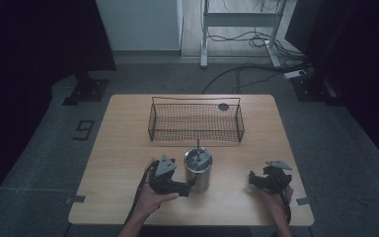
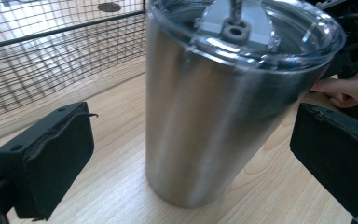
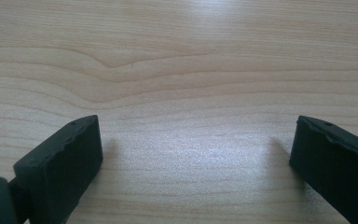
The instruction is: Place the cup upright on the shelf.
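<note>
Two grippers sit near the tabletop's (image 1: 128,148) front edge. The steel tumbler (image 1: 198,170) stands upright there, just in front of the wire basket (image 1: 196,121). The left gripper (image 1: 190,187) has its jaws spread wide around the tumbler, untouching; the right gripper (image 1: 251,178) gapes over bare wood.

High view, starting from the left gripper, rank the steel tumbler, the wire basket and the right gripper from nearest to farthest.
From the left gripper:
1. Steel tumbler, standing right at its open jaws, near the table's front middle.
2. Right gripper, off to the right near the front edge.
3. Wire basket, behind the tumbler toward the table's back edge; its front wall makes this nearly a tie with the right gripper.
</note>
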`<state>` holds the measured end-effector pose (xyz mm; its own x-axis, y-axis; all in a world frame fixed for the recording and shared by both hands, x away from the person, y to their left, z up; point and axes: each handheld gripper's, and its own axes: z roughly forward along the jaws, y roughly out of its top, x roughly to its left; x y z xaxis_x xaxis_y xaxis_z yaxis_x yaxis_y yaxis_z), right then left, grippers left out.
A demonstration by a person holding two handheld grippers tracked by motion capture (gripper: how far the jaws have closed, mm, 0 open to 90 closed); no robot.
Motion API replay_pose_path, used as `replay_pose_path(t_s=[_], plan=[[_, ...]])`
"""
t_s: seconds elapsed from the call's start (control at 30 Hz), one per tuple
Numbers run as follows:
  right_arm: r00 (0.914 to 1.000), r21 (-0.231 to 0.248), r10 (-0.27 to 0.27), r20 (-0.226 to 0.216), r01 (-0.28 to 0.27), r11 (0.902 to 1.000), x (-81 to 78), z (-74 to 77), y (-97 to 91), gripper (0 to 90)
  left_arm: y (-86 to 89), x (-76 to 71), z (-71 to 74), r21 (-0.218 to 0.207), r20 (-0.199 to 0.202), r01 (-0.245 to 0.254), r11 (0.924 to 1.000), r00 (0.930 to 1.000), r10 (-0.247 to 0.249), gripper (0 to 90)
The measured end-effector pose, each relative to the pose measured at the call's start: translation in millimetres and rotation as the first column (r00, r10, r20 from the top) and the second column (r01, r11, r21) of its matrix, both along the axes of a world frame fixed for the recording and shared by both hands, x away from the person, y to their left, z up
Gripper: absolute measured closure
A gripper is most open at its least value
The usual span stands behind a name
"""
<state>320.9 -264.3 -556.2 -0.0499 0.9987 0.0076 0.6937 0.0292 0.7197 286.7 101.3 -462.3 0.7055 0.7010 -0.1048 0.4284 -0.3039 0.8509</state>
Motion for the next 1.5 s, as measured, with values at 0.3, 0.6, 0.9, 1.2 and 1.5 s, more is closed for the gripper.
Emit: replay_pose_path(t_s=[0.3,0.6,0.9,1.2,1.5], plan=[[1.0,0.001,-0.004,-0.002,0.004,1.0,0.0,0.0,0.0,1.8,-13.8,3.7,0.0,0.001,0.001,0.012,0.9999,0.9999,-0.012,0.0],[1.0,-0.001,-0.003,-0.001,0.003,1.0,0.0,0.0,-0.4,1.8,-29.2,14.0,-5.0,0.007,-0.015,0.02,0.9998,0.9997,-0.02,0.0],[1.0,0.0,-0.002,0.0,0.002,1.0,0.1,-0.1,-0.4,1.8,-46.1,19.6,-6.2,0.063,0.013,-0.012,0.9979,0.9998,0.012,0.0],[1.0,-0.001,-0.002,0.001,0.002,1.0,0.1,-0.1,-0.3,1.9,-52.2,25.6,-9.7,0.068,0.022,-0.024,0.9974,0.9995,0.023,1.9],[1.0,0.001,-0.002,0.0,0.002,1.0,-0.3,0.0,-0.1,2.2,-50.1,25.2,-10.0,0.074,0.041,-0.002,0.9972,0.9992,-0.001,3.6]])
